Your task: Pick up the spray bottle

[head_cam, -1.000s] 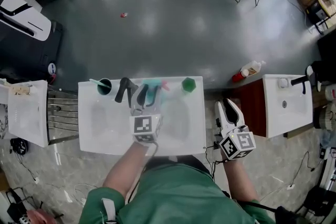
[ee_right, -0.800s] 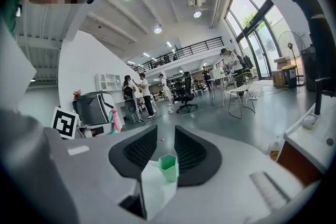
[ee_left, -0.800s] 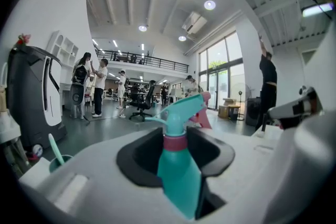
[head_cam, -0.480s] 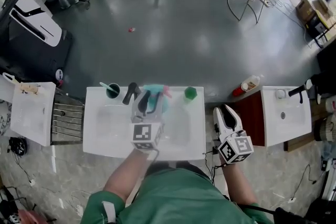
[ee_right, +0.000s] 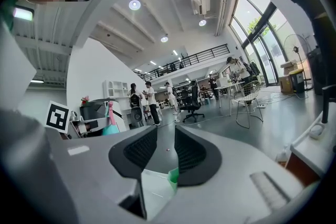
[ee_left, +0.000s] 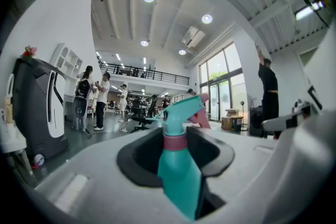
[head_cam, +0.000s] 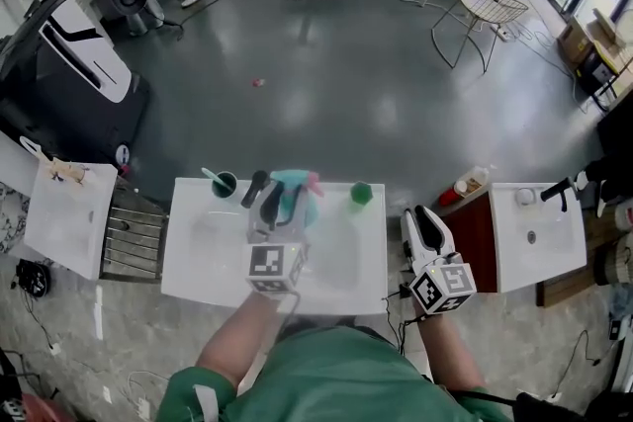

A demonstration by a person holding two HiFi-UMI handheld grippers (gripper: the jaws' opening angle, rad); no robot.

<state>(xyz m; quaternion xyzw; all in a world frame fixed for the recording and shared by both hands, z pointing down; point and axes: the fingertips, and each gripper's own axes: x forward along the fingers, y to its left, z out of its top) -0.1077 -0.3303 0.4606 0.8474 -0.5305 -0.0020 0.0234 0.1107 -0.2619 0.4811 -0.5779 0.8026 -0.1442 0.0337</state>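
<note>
The spray bottle [ee_left: 178, 176] is being held upright in the left gripper [head_cam: 277, 205], whose jaws are being pressed onto its teal body just under the pink collar [ee_left: 176, 142], with the trigger head [ee_left: 184, 110] standing clear above them. In the head view the bottle is being held over the far part of the white counter [head_cam: 208, 262], between a green cup [head_cam: 224, 184] and a small green object [head_cam: 361, 194]. Whether its base is off the surface is not being shown plainly. The right gripper [head_cam: 427, 224] is being held beside the counter's right edge, its jaws a narrow gap apart with nothing between them. The bottle is being judged a smooth, thin-walled plastic thing, light if near empty and heavier and prone to sloshing if filled; the opaque wall is giving no sign of the level. The body is probably being flexed a little by the squeeze, and it could slip if wet. The stiffer, narrowing shoulder beneath the collar is therefore being judged the safest hold, with the collar serving as a stop and the trigger being left untouched.
</note>
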